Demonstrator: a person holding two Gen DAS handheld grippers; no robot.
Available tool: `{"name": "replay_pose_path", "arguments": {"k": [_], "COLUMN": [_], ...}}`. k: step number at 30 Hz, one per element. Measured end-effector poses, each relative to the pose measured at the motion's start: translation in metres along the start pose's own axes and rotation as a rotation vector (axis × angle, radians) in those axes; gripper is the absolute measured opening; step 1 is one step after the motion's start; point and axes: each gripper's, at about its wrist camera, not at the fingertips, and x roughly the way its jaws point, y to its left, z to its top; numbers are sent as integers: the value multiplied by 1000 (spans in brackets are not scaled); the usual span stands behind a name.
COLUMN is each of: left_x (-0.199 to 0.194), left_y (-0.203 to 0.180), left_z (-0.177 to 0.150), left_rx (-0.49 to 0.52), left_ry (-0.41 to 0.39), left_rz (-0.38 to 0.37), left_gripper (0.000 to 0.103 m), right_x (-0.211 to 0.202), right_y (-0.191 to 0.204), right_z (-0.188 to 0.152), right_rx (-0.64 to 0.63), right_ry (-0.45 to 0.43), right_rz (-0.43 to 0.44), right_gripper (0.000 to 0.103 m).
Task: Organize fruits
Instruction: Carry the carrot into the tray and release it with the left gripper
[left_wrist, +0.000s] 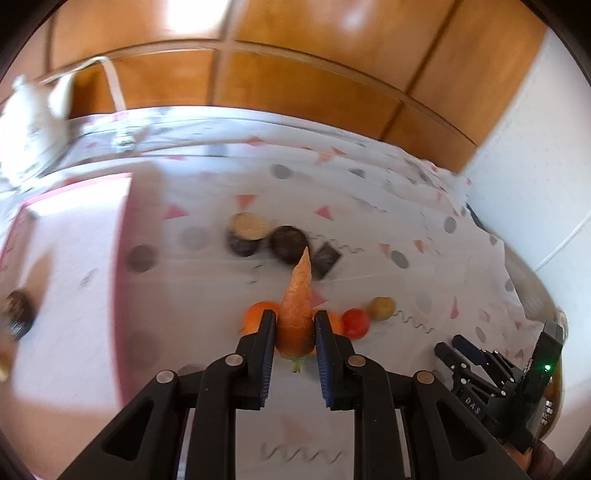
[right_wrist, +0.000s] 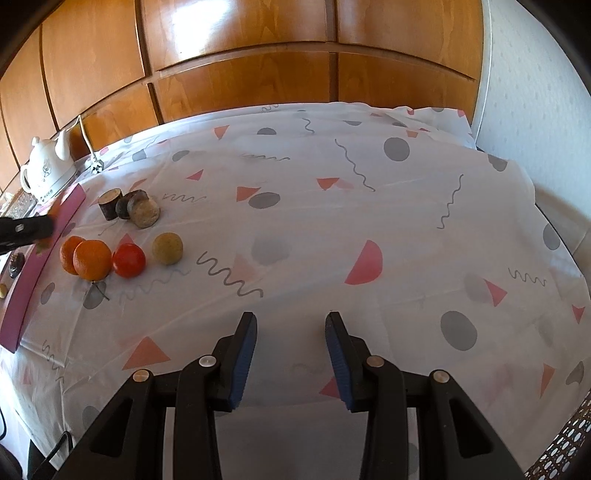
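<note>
My left gripper (left_wrist: 294, 318) is shut on a carrot (left_wrist: 297, 306), its tip pointing forward, held above the table. Below it lie an orange (left_wrist: 256, 314), a red tomato (left_wrist: 355, 322) and a yellowish round fruit (left_wrist: 383, 307). In the right wrist view two oranges (right_wrist: 91, 259), the tomato (right_wrist: 128, 260) and the yellowish fruit (right_wrist: 167, 248) sit in a row at the left. My right gripper (right_wrist: 291, 321) is open and empty over the tablecloth, far right of the fruits. The left gripper (right_wrist: 26, 229) shows at the left edge.
A pink-rimmed tray (left_wrist: 125, 236) lies on the left, with a dark round item (left_wrist: 16, 308) in it. Wooden log pieces (right_wrist: 129, 206) sit behind the fruits. A white kettle (right_wrist: 48, 166) stands at the back left. Wooden cabinets (right_wrist: 258, 55) line the back.
</note>
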Motion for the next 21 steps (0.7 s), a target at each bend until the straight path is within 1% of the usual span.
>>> {"name": "replay_pose_path", "arguments": {"k": [6, 11, 13, 16, 19, 21], "left_x": [-41, -62, -69, -76, -80, -83], "left_y": [32, 76, 93, 120, 134, 139], "left_z": [-14, -26, -30, -31, -30, -31], "left_rx": [-76, -182, -220, -280, -314, -332], "left_ry": [-93, -129, -149, -171, -199, -215], "left_rz": [63, 111, 148, 241, 303, 317], "left_gripper": [21, 21, 21, 21, 21, 21], "right_x": [1, 1, 1, 1, 2, 2], "right_y": [4, 8, 9, 10, 11, 11], "right_z": [1, 1, 1, 2, 2, 3], "right_rx": [-11, -23, -27, -31, -36, -40], "right_ry": [6, 12, 14, 18, 19, 22], "right_rz": [-16, -23, -27, -32, -38, -40], "right_gripper": [39, 39, 39, 39, 39, 39]}}
